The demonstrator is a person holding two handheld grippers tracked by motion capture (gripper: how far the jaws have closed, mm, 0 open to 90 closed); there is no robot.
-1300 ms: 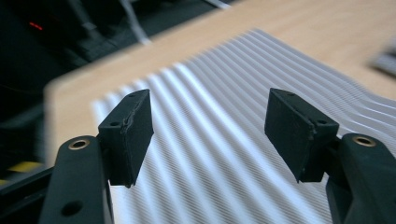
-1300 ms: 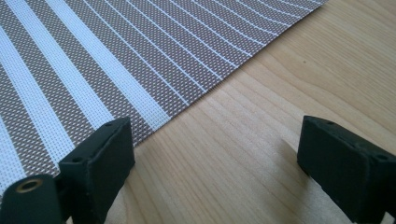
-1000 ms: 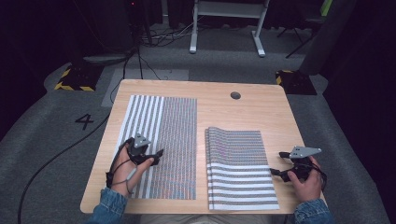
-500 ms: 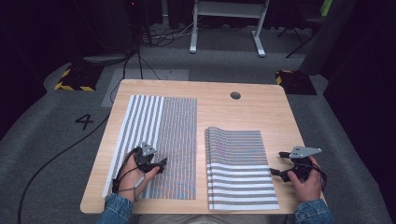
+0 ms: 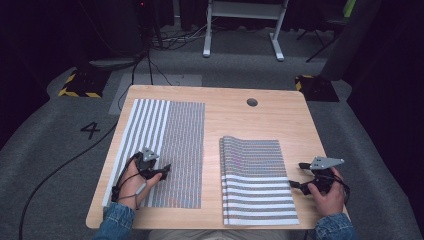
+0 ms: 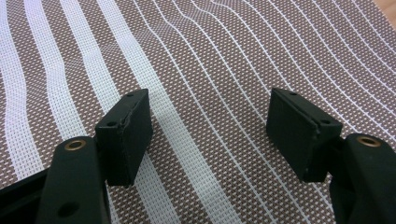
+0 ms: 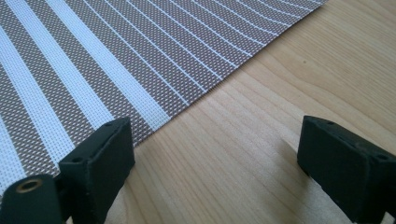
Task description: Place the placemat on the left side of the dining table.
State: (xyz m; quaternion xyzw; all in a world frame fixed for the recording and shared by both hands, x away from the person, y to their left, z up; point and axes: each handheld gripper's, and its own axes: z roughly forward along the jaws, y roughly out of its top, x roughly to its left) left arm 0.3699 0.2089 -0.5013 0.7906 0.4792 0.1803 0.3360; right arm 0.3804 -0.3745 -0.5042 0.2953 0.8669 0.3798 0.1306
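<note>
1. Two woven placemats with brown and white stripes lie on the pale wooden worktop [image 5: 280,120]. The flat placemat [image 5: 175,145] lies spread out on the left half, and the folded placemat [image 5: 257,185] sits on the right half, doubled over with its fold at the far edge.
2. The left hand-held gripper [image 5: 162,172] hovers low over the near part of the flat placemat. In the left gripper view its jaws stand wide apart with nothing but weave beneath them [image 6: 210,121]; the pads do not press on the cloth.
3. The right hand-held gripper [image 5: 296,175] waits just beside the right edge of the folded placemat. In the right gripper view its jaws are spread over bare wood [image 7: 215,154], one pad at the mat's corner, holding nothing.
4. Judged from this, the step in hand is reaching for a grasp on the flat placemat, probably to fold it like its neighbour.
5. The next move calls for getting a jaw under a near edge, since the thin mat lies flush and a pinch from above may slip.
</note>
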